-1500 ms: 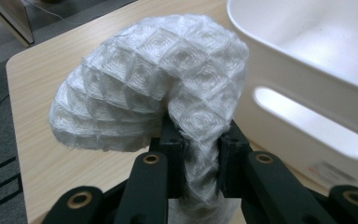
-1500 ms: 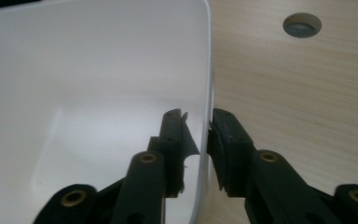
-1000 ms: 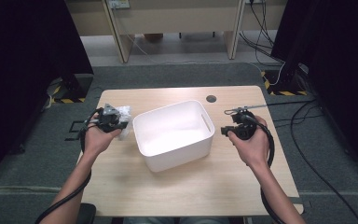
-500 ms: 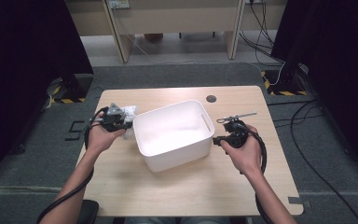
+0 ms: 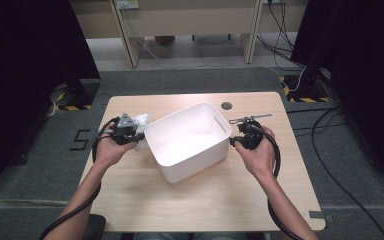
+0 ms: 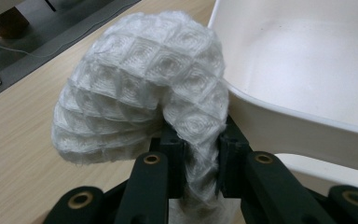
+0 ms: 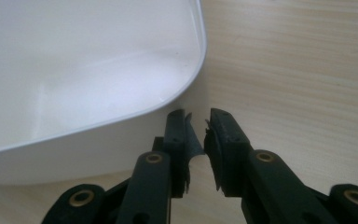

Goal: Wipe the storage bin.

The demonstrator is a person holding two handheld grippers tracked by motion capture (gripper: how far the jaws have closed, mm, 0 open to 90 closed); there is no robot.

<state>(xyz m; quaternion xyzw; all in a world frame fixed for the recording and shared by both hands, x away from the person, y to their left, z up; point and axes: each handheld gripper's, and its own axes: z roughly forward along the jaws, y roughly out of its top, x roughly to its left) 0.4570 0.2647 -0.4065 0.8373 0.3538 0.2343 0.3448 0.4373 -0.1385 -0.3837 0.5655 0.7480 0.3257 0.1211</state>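
We take the white tub (image 5: 190, 140) in the middle of the table (image 5: 220, 200) as our landmark. At its left side, the left hand-held gripper (image 5: 126, 134) has its jaws pressed together on a white quilted cloth (image 6: 140, 93). In the left gripper view the cloth is pinched at its lower end, and the rest bulges up and curls over, just beside the tub's rim and still outside it. So the tub lies to the right of this gripper, very near, and we judge that a short lift and a move sideways over the rim would bring the cloth inside.

At the right side of the tub is the right hand-held gripper (image 5: 240, 139). Its jaws have just been closing and now stand with only a narrow gap. Its view shows them just outside the tub's rounded corner (image 7: 191, 70); a thin dark scrap appears in the gap, and we cannot tell what it is or whether it is gripped. The left hand is clearly the one nearer to the cloth. A thin metal tool (image 5: 250, 118) lies on the table beyond the right hand.
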